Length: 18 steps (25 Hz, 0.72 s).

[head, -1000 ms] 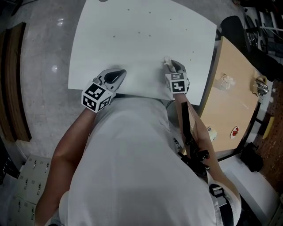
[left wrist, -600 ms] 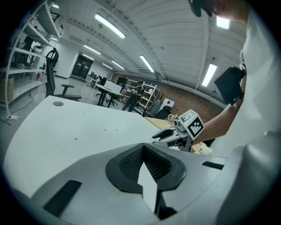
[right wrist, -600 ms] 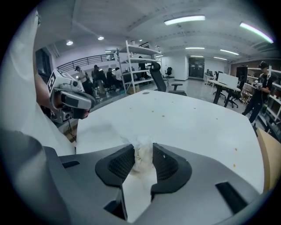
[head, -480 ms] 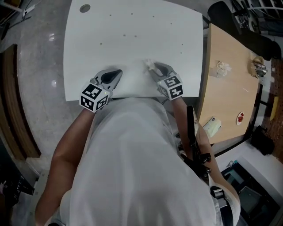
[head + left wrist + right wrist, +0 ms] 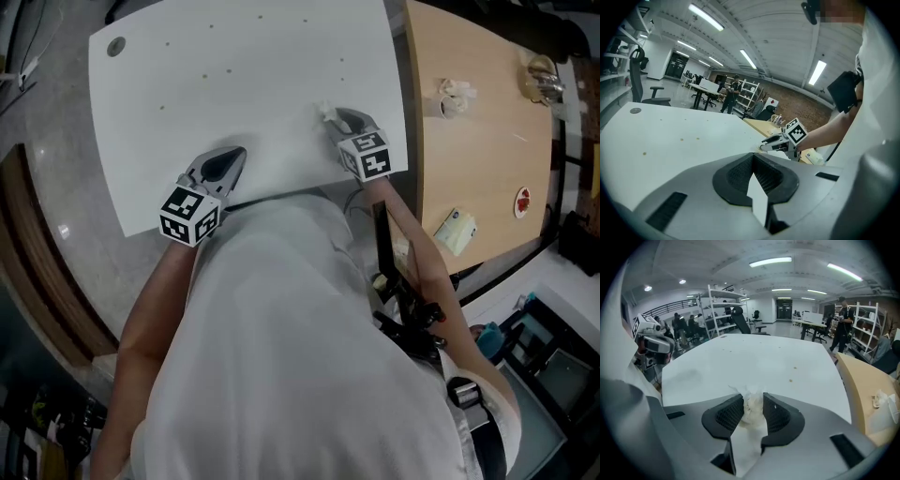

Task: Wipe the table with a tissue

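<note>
Head view: the right tongs [image 5: 332,114], clamped on the tissue [image 5: 324,111], have carried it along the near strip of the counter [image 5: 272,84], the left tongs [image 5: 234,157] closed and empty alongside; we judge wiping under way, the farther specks [image 5: 228,72] untouched.

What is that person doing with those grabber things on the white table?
A person holds a gripper in each hand over the white table, which they seem to be wiping. The right gripper pinches a crumpled tissue near the table's near edge. The left gripper is shut and empty, off to the left. A few small brown specks lie farther out.
</note>
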Tool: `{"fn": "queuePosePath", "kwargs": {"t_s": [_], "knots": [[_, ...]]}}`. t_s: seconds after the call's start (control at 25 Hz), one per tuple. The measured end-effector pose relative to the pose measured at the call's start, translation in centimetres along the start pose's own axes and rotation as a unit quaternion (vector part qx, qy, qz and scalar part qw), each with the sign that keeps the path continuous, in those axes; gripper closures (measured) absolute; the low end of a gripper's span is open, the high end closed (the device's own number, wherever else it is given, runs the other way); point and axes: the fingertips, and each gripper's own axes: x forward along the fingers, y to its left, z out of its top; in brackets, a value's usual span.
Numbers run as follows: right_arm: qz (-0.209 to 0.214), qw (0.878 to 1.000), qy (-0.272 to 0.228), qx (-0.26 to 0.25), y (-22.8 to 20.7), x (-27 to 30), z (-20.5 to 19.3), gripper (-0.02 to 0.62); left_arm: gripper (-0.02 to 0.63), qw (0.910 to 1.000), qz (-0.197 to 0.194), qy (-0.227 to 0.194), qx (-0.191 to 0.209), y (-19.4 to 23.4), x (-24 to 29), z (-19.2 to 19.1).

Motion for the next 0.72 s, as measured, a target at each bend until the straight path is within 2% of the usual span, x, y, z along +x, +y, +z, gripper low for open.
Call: {"fn": "queuePosePath", "kwargs": {"t_s": [0.16, 0.32, 0.72], "knots": [[-0.016, 1.000, -0.010, 0.005, -4.7, -0.5, 0.4, 0.472, 0.601, 0.9999, 0.006, 0.008, 0.006, -1.2, 2.1, 0.7], [-0.026, 0.999, -0.017, -0.014, -8.2, -0.9, 1.0, 0.472, 0.601, 0.9998, 0.013, 0.008, 0.008, -2.4, 4.0, 1.4], [-0.022, 0.999, -0.029, -0.004, -13.3, 0.6, 2.0, 0.472, 0.601, 0.9981, 0.060, 0.000, -0.013, -3.3, 6.2, 1.8]]}}
